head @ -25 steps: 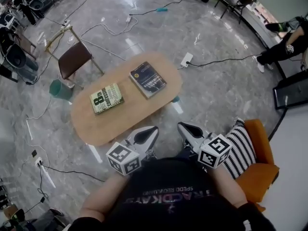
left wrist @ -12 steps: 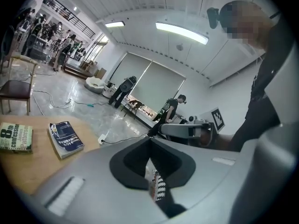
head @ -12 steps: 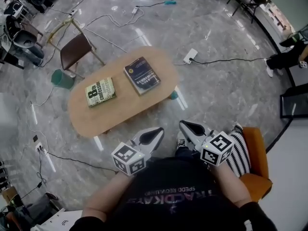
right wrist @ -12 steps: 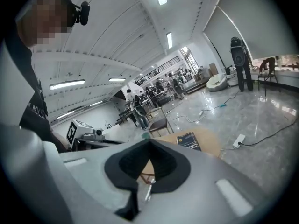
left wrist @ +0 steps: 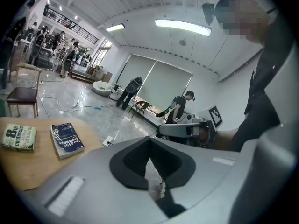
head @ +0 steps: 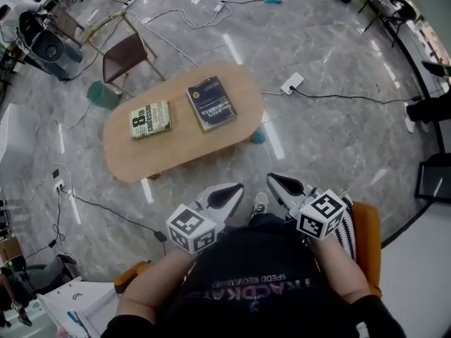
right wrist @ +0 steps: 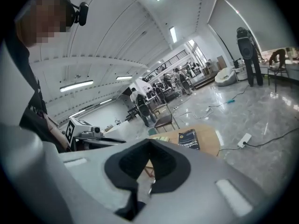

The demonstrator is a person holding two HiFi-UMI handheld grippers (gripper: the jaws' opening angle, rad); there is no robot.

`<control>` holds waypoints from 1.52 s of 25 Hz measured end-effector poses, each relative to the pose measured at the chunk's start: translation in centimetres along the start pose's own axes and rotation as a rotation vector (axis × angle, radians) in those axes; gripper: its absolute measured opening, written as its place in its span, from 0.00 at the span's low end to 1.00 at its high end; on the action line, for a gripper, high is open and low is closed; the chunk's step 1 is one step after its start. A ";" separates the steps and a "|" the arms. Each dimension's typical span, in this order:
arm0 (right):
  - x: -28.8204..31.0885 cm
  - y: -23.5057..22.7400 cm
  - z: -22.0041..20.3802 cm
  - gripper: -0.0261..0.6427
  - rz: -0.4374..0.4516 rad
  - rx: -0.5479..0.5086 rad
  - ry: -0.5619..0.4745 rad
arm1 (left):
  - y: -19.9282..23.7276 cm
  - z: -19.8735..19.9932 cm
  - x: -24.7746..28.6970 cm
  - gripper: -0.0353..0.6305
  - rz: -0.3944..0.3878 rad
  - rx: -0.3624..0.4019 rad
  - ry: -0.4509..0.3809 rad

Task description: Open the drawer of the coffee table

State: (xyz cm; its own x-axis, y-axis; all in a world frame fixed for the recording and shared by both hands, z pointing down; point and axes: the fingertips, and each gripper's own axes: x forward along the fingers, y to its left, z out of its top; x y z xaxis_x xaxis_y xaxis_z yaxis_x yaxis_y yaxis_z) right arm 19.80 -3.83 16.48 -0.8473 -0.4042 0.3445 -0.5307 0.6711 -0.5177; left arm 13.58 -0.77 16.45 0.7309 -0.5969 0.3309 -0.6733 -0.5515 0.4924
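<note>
Teal bin (head: 103, 95) far left on the grey marble floor (head: 331, 132), brown chair (head: 127, 53) just behind it; oval wooden counter (head: 176, 153) next, near the bin and well apart from both hand-held grippers; its drawer can't be made out from above or in either gripper view; on the counter top a green-and-cream book (head: 150, 120) at left, a dark blue book (head: 211, 103) just right of it, the two apart, both lying flat; white power strip (head: 292, 83) on the floor right of the counter, cable trailing right; bottom centre, left hand-held gripper (head: 231, 191) points toward the counter, jaws fully together, nothing between them; its own view shows the black pads meeting, empty; right hand-held gripper (head: 276, 182) beside it, not touching it, jaws likewise pressed together, empty; marker cube at the rear of each; striped cushion (head: 347, 231) on an orange seat (head: 368, 245) at right, just behind the right hand-held gripper; person's dark shirt along the bottom edge.
</note>
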 end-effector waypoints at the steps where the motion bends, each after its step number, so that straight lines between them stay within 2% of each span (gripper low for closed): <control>1: -0.2 -0.4 -0.2 0.04 0.014 -0.002 0.007 | -0.2 -0.2 0.2 0.05 0.018 0.000 -0.002; 4: -0.2 -2.1 -0.8 0.04 0.042 -0.009 0.034 | 0.0 -0.7 1.2 0.06 0.064 0.007 -0.016; 9: 0.8 -4.7 -1.7 0.04 0.046 -0.020 0.078 | 1.8 -2.6 2.5 0.05 0.080 0.036 0.006; 12: 2.2 -5.4 -2.5 0.04 0.031 -0.020 0.093 | 4.6 -3.6 1.8 0.06 0.133 0.030 -0.001; 18: 6.5 -6.8 -5.0 0.04 -0.013 -0.036 0.102 | 11.2 -5.8 -1.4 0.05 0.265 0.002 -0.077; 22: 10.3 -8.1 -7.5 0.04 -0.029 -0.098 0.114 | 16.5 -9.3 -3.3 0.06 0.369 -0.019 -0.093; 26: 13.1 -10.1 -10.5 0.04 -0.059 -0.112 0.130 | 21.0 -13.5 -4.4 0.06 0.451 -0.022 -0.070; 31: 15.8 -13.1 -14.2 0.04 -0.080 -0.115 0.149 | 25.7 -18.8 -4.9 0.06 0.505 -0.045 -0.042; 38: 19.7 -18.8 -21.1 0.04 -0.101 -0.166 0.175 | 32.6 -26.0 -4.2 0.06 0.572 -0.067 -0.047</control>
State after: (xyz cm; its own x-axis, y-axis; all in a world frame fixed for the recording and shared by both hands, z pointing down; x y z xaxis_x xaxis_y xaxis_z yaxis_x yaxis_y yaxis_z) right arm 13.55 -11.33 49.50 -0.7658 -0.3705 0.5256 -0.5893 0.7315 -0.3430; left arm -8.49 -1.10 52.02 0.2458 -0.8153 0.5243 -0.9503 -0.0961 0.2961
